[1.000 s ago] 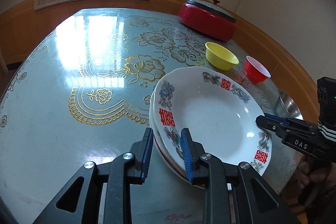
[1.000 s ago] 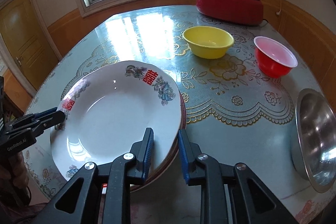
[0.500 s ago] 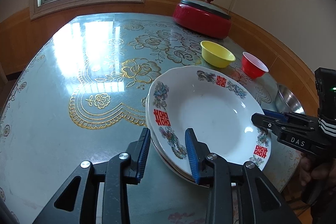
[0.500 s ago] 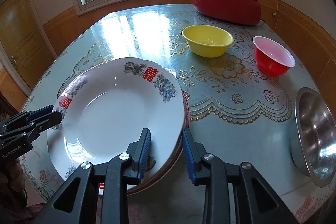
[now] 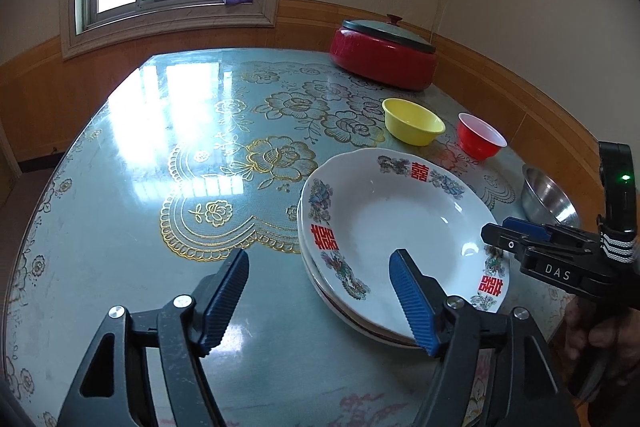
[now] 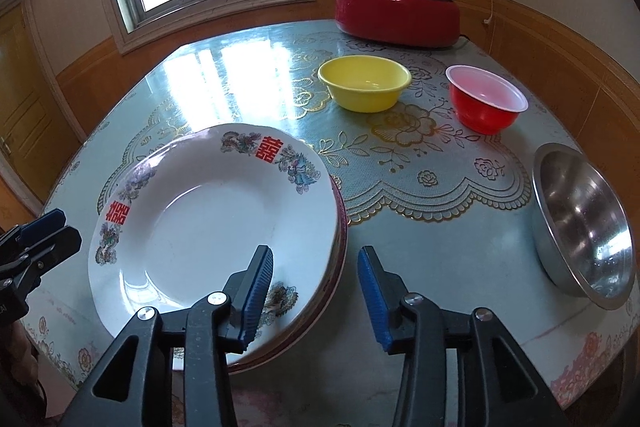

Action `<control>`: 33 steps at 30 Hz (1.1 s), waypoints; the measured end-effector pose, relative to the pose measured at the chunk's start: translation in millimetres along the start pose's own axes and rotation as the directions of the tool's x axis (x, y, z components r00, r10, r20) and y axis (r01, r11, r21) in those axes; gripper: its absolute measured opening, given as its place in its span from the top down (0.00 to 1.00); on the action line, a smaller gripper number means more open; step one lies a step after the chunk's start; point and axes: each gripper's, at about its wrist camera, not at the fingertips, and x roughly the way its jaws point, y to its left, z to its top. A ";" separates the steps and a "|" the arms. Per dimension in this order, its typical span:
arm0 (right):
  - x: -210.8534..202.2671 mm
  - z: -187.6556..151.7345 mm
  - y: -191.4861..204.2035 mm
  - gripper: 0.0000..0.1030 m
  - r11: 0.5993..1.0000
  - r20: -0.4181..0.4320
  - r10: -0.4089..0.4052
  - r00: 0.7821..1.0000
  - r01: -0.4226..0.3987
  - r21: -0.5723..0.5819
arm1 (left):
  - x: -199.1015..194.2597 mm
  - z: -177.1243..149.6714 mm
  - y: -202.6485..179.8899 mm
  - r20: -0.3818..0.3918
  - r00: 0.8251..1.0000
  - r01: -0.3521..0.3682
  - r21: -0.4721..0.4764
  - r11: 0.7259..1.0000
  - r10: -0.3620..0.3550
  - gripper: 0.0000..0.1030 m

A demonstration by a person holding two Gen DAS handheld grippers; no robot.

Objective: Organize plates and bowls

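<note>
the stacked white floral plates point(image 6: 216, 223) sat on the table, both grippers point(image 5: 320, 301) point(image 6: 316, 291) spread open and empty; bowls seemingly came next, needing a rim grasp.

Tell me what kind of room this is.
Probably a home dining room or eat-in kitchen: a round table with a floral cover, stacked plates, and a red lidded electric pot by the wall.
</note>
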 end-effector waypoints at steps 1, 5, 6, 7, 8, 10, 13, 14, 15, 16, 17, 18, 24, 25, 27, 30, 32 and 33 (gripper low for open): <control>-2.9 -1.0 -1.7 0.49 1.000 0.010 0.000 1.000 0.000 0.016 | -1.9 0.8 -1.0 0.006 1.000 -0.014 0.007 1.000 0.013 0.23; -10.8 -8.9 -10.5 0.45 0.996 0.028 -0.002 1.000 -0.001 0.088 | -4.8 2.7 -4.4 0.015 1.000 -0.021 0.045 0.999 0.020 0.21; -12.1 -11.5 -12.7 0.45 0.995 0.028 -0.005 1.000 0.002 0.103 | -4.4 2.6 -5.1 0.015 1.000 -0.018 0.053 0.998 0.017 0.21; -13.5 -13.9 -14.4 0.45 0.993 0.025 -0.010 1.000 0.007 0.114 | -4.0 2.7 -5.9 0.016 1.000 -0.014 0.058 0.998 0.013 0.20; -15.4 -16.5 -16.1 0.45 0.992 0.024 -0.019 1.000 0.016 0.123 | -3.6 3.0 -6.7 0.016 1.000 -0.005 0.060 0.998 0.004 0.20; -20.8 -20.8 -20.8 0.45 0.989 0.028 -0.039 0.999 0.034 0.143 | -3.0 4.6 -9.9 0.017 1.000 0.020 0.064 0.998 -0.021 0.20; -28.6 -25.6 -31.8 0.45 0.980 0.037 -0.063 0.997 0.055 0.192 | -2.5 7.8 -19.3 0.023 0.998 0.051 0.103 0.993 -0.053 0.18; -30.2 -27.4 -36.2 0.45 0.975 0.035 -0.069 0.997 0.060 0.212 | -0.7 8.8 -22.2 0.022 0.998 0.055 0.117 0.992 -0.058 0.18; -31.4 -29.3 -41.0 0.45 0.971 0.033 -0.070 0.997 0.061 0.231 | 2.2 10.0 -24.0 0.014 0.998 0.061 0.120 0.991 -0.064 0.18; -32.8 -30.9 -45.9 0.45 0.967 0.032 -0.071 0.997 0.061 0.247 | 5.0 11.4 -25.2 0.005 0.997 0.073 0.112 0.991 -0.074 0.18; -34.8 -32.1 -51.0 0.45 0.964 0.033 -0.076 0.997 0.065 0.259 | 7.3 12.3 -26.5 -0.005 0.996 0.089 0.099 0.991 -0.089 0.18; -37.8 -32.8 -56.6 0.45 0.961 0.041 -0.083 0.996 0.069 0.269 | 8.7 13.1 -28.8 -0.014 0.994 0.109 0.091 0.990 -0.108 0.18; -62.5 -21.2 -105.4 0.45 0.938 0.143 -0.098 0.985 0.043 0.343 | 10.6 19.5 -59.5 0.003 0.990 0.139 0.128 0.982 -0.140 0.16; -66.0 -17.1 -115.0 0.45 0.937 0.155 -0.109 0.982 0.050 0.346 | 11.9 21.3 -66.7 0.004 0.990 0.140 0.132 0.981 -0.141 0.15; -73.4 -8.6 -136.8 0.45 0.932 0.175 -0.141 0.974 0.071 0.356 | 16.4 25.0 -80.0 -0.003 0.989 0.145 0.129 0.981 -0.146 0.13; -86.7 1.5 -176.5 0.45 0.919 0.206 -0.188 0.960 0.098 0.382 | 24.3 32.5 -101.4 -0.012 0.985 0.171 0.110 0.979 -0.171 0.13; -91.1 6.9 -206.2 0.45 0.903 0.203 -0.231 0.952 0.131 0.410 | 29.0 38.6 -119.5 -0.009 0.980 0.200 0.097 0.975 -0.200 0.13; -91.7 8.2 -221.8 0.44 0.894 0.200 -0.238 0.950 0.134 0.428 | 31.6 41.0 -131.1 -0.007 0.976 0.219 0.099 0.971 -0.219 0.13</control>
